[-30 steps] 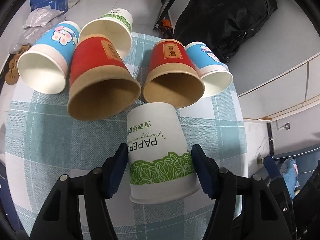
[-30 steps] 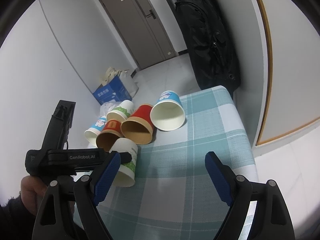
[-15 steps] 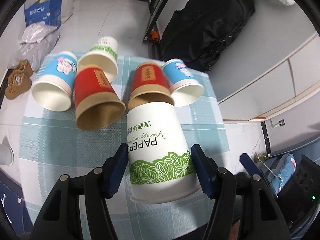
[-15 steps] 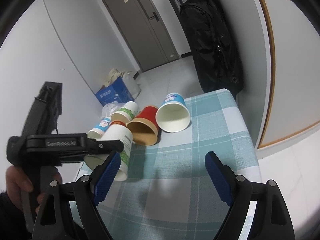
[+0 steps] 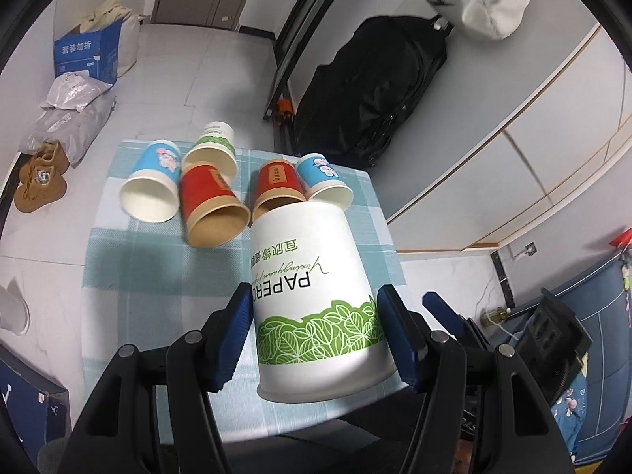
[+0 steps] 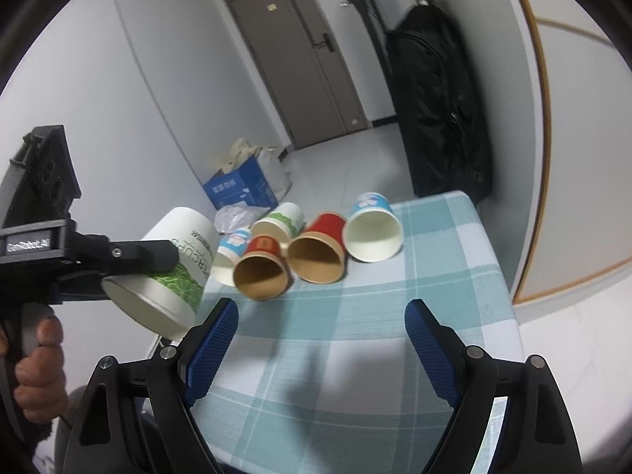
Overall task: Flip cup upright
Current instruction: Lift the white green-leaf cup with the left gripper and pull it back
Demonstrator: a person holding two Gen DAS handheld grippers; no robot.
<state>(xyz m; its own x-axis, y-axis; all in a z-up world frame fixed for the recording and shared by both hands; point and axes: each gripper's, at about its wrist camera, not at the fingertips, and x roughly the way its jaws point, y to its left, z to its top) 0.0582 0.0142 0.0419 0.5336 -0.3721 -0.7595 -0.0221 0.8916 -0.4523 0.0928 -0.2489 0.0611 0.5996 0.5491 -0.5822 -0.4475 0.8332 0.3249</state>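
Note:
My left gripper (image 5: 318,326) is shut on a white paper cup with a green leaf band (image 5: 312,300). It holds the cup in the air above the near left part of the checked table (image 5: 118,260), mouth down and toward me. The cup (image 6: 173,272) and the left gripper (image 6: 130,256) also show at the left of the right wrist view, tilted. My right gripper (image 6: 320,331) is open and empty over the table's near part (image 6: 355,355).
Several cups lie on their sides at the table's far end: two blue (image 5: 152,189) (image 5: 324,181), two red (image 5: 209,205) (image 5: 276,185), one white-green (image 5: 213,150). A black bag (image 5: 371,91) hangs behind. A blue box (image 5: 87,51) and sacks are on the floor.
My left gripper has lifted the white-green cup off the table and drawn it up and back. The right gripper has stayed open, nearly still.

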